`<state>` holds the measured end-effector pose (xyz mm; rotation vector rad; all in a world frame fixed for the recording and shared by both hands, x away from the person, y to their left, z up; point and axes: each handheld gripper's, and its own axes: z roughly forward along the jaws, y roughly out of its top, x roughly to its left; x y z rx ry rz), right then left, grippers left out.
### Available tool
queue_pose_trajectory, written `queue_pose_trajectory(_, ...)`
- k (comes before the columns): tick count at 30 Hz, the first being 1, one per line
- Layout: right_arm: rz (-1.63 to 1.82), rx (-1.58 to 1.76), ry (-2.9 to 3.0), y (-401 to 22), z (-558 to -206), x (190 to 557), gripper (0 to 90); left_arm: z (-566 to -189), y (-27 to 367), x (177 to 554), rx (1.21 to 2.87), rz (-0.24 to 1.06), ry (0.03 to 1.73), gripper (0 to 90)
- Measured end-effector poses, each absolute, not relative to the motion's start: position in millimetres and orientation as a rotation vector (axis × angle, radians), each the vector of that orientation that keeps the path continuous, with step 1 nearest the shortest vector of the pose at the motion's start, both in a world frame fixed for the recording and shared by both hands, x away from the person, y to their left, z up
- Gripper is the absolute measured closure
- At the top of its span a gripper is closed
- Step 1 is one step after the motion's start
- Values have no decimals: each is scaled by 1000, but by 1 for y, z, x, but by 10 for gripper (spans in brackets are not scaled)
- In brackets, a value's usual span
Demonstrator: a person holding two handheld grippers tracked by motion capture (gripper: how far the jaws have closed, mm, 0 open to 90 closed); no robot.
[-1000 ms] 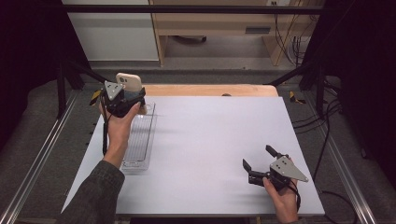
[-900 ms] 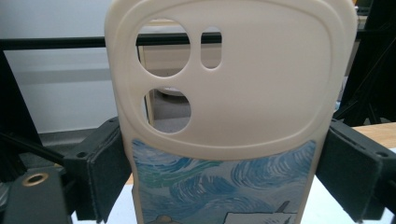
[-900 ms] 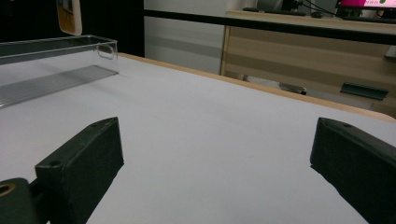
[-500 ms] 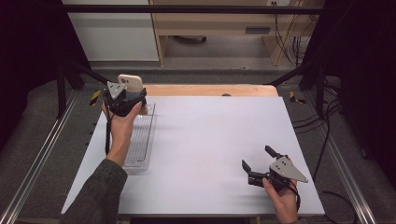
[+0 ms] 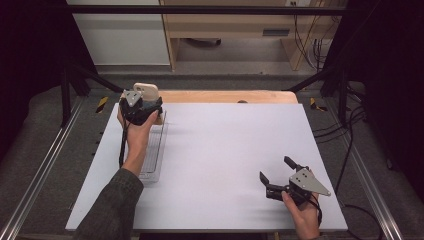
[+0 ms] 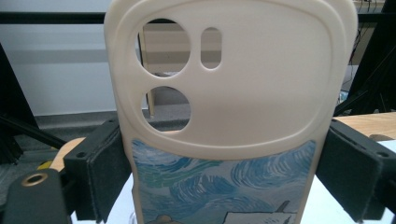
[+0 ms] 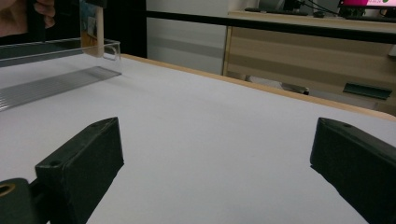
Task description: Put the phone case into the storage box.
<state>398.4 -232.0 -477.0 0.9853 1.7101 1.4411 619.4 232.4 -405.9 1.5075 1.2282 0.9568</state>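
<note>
The phone case [image 6: 233,116] is cream-coloured, with rounded corners and a raised oval panel across its upper part. That panel has two round holes, one above the other, and a small upright slot beside the top one. Below the panel the back carries a painted picture of blue and white swirls. The case stands upright, clamped by its two long edges between the black jaws of the left gripper [image 5: 141,106]. It is held above the far end of the clear plastic tray [image 5: 154,150], with its lower end down near that end of the tray.
</note>
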Motion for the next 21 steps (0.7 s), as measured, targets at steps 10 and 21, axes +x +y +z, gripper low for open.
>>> queue_pose_trajectory(10, 1439, 992, 1710, -232, -477, 398, 26, -414, 232, 623, 1531, 964, 1237, 105)
queue_pose_trajectory(21, 1436, 994, 1711, -233, -478, 399, 26, -421, 232, 626, 1544, 955, 1250, 104)
